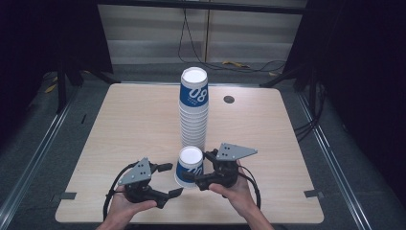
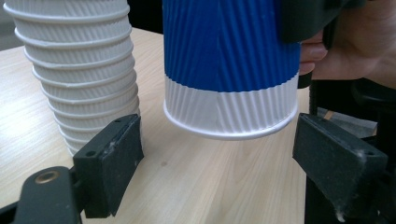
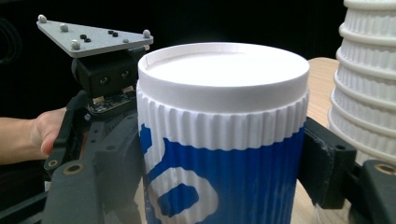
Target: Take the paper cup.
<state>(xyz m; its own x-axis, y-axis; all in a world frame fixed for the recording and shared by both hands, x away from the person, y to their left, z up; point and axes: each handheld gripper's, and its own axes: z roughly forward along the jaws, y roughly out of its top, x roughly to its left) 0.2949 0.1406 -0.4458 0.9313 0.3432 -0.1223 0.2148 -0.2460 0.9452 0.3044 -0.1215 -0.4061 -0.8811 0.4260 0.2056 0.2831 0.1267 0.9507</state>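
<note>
The right gripper (image 1: 195, 165) holds an upturned paper cup (image 1: 189, 166), blue with a white band and a large white "08", its 2 jaws clamped on opposite sides of the ribbed wall. In the right gripper view the cup (image 3: 223, 135) stands base up between the black jaws, the flat white bottom facing the camera. The cup sits near the front middle of the wooden bench (image 1: 134, 124), just in front of a tall stack of upturned paper cups (image 1: 194, 108) of the same kind.

In the left gripper view the cup's rim (image 2: 231, 126) hangs slightly above the bench surface, tilted a little, with a thin shadow beneath it; whether any part of the rim touches the wood is hard to tell from this angle. The stack (image 2: 79, 70) stands to its left in that view, apart from the held cup.

The left gripper (image 1: 171, 179) rests low at the front left of the bench, held in the person's left hand (image 1: 125, 207). Its jaws stand wide apart with nothing between the pads; they point toward the cup's lower edge without touching it. The person's right hand (image 1: 234, 189) wraps the body of the right gripper, and the grey 3-cornered plate (image 1: 234, 152) on top of it is tipped upward.

A small dark round grommet (image 1: 229, 99) sits in the bench near the far right.
</note>
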